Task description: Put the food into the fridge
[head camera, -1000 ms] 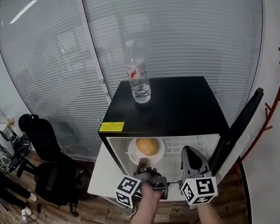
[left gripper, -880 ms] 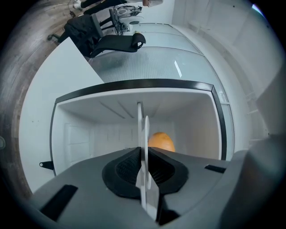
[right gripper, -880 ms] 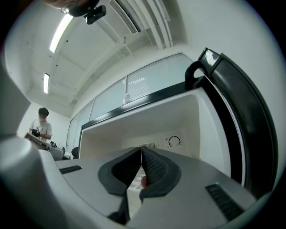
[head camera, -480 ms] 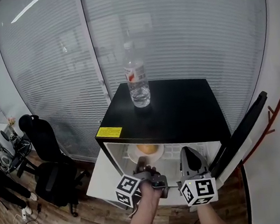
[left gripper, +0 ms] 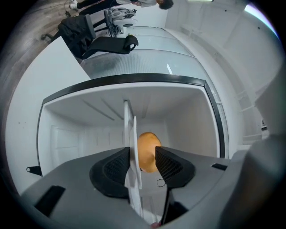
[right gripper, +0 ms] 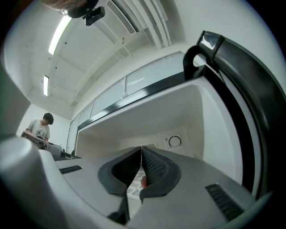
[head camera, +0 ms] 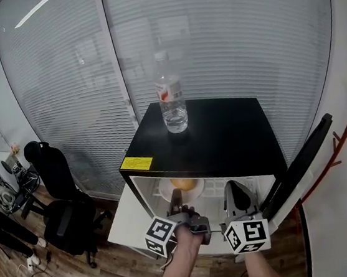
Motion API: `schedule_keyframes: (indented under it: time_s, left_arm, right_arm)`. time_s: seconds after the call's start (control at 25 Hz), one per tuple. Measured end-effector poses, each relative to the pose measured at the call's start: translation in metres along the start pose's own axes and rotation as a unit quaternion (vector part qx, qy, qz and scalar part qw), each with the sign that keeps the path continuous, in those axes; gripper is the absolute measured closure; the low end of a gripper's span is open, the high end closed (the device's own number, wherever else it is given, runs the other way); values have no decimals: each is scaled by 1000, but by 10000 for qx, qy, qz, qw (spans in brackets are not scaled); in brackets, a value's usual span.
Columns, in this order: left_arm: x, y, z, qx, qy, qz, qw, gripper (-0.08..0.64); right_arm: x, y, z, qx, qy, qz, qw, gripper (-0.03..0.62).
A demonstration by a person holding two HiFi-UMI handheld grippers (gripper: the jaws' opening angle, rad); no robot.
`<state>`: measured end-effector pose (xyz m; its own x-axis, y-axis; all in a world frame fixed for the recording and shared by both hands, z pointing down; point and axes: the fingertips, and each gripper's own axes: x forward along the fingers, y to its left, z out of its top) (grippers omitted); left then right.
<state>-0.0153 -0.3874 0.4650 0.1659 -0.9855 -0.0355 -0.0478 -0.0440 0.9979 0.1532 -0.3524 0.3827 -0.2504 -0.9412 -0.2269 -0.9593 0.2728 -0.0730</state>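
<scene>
The fridge (head camera: 223,132) carried a yellow label (head camera: 136,164) at its front left corner, its print too small to read. A bottle (head camera: 171,97) with an illegible red label stood on top. The food (left gripper: 149,142) lay on a plate (left gripper: 132,134) inside the fridge. The left gripper (left gripper: 143,154) jaws were opening, with the plate rim between them. The right gripper (right gripper: 142,154) jaws were closed together and empty. The door (head camera: 298,160) stood open at right.
</scene>
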Motion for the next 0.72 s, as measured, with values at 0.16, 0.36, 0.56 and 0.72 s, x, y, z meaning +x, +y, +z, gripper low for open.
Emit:
schedule_keyframes:
  time_s: [0.16, 0.36, 0.56, 0.72]
  left_arm:
    - [-1, -6, -1, -2, 65, -112, 9999, 330]
    - [-10, -2, 1, -111, 119, -156, 9997, 299]
    - [-21, 1, 4, -147, 201, -174, 9995, 287]
    - [-37, -1, 12, 79, 260, -222, 9994, 287]
  right_arm:
    - [-1, 1, 1, 19, 13, -19, 10000, 566]
    - [-6, 6, 4, -3, 9, -28, 10000, 565]
    - [-15, 15, 4, -43, 19, -68, 10000, 566]
    - [-27, 26, 4, -88, 32, -113, 9999, 566]
